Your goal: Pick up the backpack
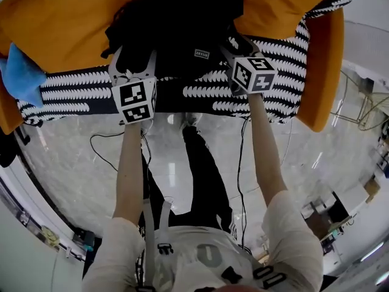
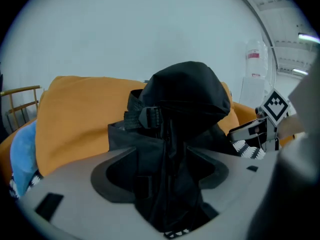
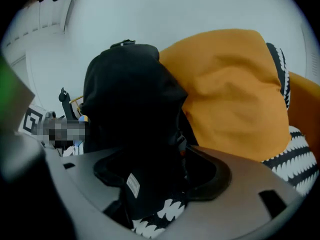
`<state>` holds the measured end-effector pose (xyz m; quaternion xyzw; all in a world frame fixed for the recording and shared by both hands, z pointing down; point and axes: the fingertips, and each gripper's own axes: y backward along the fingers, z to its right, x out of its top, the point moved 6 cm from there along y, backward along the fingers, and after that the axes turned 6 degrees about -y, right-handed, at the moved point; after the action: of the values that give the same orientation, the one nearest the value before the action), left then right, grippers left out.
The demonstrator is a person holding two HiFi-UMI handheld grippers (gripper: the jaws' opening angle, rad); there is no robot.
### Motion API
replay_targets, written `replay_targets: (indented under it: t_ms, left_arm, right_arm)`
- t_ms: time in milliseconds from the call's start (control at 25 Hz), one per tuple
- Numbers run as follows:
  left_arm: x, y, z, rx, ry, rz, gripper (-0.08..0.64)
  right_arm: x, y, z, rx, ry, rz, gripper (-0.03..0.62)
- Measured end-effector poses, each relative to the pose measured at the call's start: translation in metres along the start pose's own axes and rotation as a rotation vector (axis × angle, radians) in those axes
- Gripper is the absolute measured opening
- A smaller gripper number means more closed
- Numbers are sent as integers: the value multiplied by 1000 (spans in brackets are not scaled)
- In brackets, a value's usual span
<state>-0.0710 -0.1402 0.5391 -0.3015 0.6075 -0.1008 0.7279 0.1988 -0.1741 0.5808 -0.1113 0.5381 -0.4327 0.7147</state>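
Left tongs [image 1: 134, 62] and right tongs [image 1: 234, 44] stood wide apart, each straddling the black backpack [image 1: 182, 29], unclamped. Both forearms [image 1: 129, 169] were extended, angling the tongs downward.

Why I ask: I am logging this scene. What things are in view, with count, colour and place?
backpack: one, black, on the sofa between the cushions
cushions: two, orange, either side of the backpack
cover: one, black and white, over the seat
sofa: one, orange
cloth: one, blue, at the head view's left
cables: at least two, black, on the floor
left gripper: one, grey, jaws open around the backpack
right gripper: one, grey, jaws open around the backpack
arms: two, bare, reaching to the sofa
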Motion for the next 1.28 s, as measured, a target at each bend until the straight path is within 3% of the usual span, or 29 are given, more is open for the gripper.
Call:
replay_targets:
  t_ms: [240,360,480,600,720,840,1080,1280]
  left_arm:
    - [-10,-32,-12,39,-39,-51,294]
    - [-14,-35,-18,68,-43,-52,258]
    - [-16,-37,-19,84,-44,-59,214]
    - [-16,-35,-21,63,0,-75,163]
    - [-14,-33,-17,26,12,-110,88]
    - [-9,-27,-13,3,19,-124,58]
    - [8,-5,-9,-10,-2,-83,52]
    - [63,22,-11,1,8,-2,51]
  right_arm:
    - [-17,-28,15,-23,2,-46,310]
    - [-20,-35,15,-7,-6,-64,301]
    - [-22,-38,13,47,-49,-77,210]
    - [-21,-41,13,80,-104,-83,165]
    - [-18,-40,5,69,-64,-73,72]
    - [-14,-35,-2,38,-54,-69,49]
    - [4,-12,-16,4,-18,-31,31]
    - [54,30,-33,-20,15,42,28]
